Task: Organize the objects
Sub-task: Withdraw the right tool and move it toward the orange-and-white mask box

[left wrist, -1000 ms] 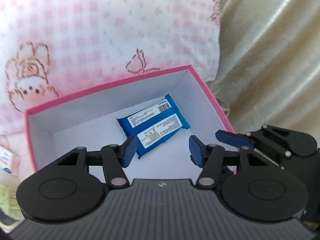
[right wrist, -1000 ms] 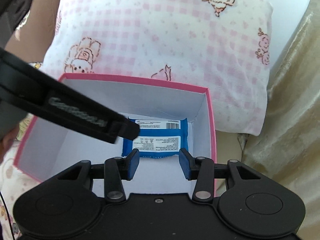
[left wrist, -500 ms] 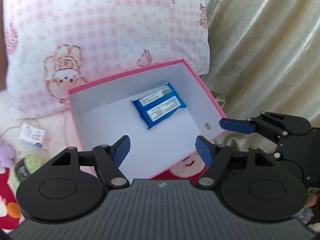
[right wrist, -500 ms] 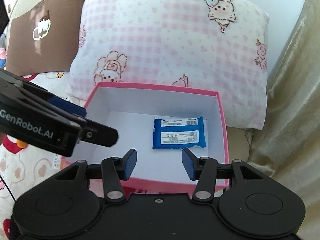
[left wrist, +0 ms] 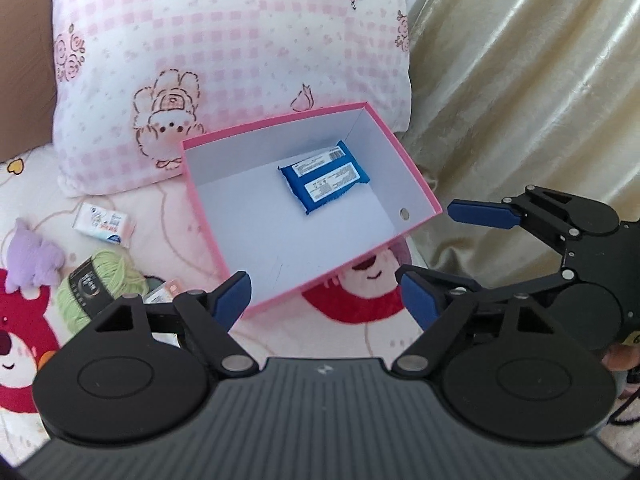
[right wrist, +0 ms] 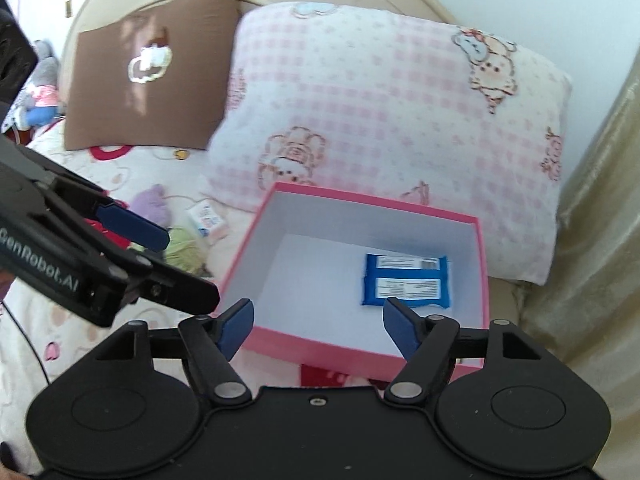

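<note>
Pink checked pillow [left wrist: 224, 60] at twelve o'clock, against bedsheet [left wrist: 160, 232]. Brown cushion [right wrist: 148, 68] at ten o'clock of it. Gold curtain [left wrist: 520, 100] at three o'clock. Grey stuffed toy [right wrist: 40, 80] far at nine o'clock.

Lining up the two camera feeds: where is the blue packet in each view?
Left wrist: blue packet just above centre, tilted, in the far right part of the pink box.
Right wrist: packet right of centre, near the box's right wall.
Shared landmark: the pink checked pillow behind the box.
</note>
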`<move>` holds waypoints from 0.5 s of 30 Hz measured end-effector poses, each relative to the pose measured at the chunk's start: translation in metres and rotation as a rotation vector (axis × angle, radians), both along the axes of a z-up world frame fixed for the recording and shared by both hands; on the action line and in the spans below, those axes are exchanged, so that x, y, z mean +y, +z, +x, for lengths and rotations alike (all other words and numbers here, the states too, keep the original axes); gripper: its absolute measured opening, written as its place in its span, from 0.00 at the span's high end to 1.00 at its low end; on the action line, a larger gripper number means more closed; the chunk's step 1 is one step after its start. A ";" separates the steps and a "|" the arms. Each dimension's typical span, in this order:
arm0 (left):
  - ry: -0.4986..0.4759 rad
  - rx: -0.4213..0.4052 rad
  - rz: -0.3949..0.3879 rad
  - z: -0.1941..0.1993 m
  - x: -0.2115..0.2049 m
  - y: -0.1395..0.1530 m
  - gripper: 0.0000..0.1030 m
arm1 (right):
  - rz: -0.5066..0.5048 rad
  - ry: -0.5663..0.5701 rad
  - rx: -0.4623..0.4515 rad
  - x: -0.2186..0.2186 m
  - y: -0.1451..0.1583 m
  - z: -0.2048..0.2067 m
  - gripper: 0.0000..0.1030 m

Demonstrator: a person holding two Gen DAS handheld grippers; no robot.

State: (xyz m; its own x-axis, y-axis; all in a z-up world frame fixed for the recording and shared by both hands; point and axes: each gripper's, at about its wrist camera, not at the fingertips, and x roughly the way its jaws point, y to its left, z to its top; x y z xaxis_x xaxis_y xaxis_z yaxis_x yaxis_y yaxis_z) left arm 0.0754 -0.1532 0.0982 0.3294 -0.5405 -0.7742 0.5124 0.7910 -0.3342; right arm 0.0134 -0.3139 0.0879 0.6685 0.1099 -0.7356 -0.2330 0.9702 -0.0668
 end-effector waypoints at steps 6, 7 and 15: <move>0.009 -0.017 -0.003 -0.009 0.026 0.015 0.17 | 0.005 0.058 0.003 0.017 0.006 -0.012 0.17; 0.012 -0.019 0.000 -0.010 0.031 0.016 0.17 | 0.006 0.069 0.004 0.021 0.006 -0.014 0.15; 0.077 -0.063 -0.017 -0.023 0.077 0.028 0.17 | 0.039 0.204 -0.018 0.054 0.009 -0.034 0.12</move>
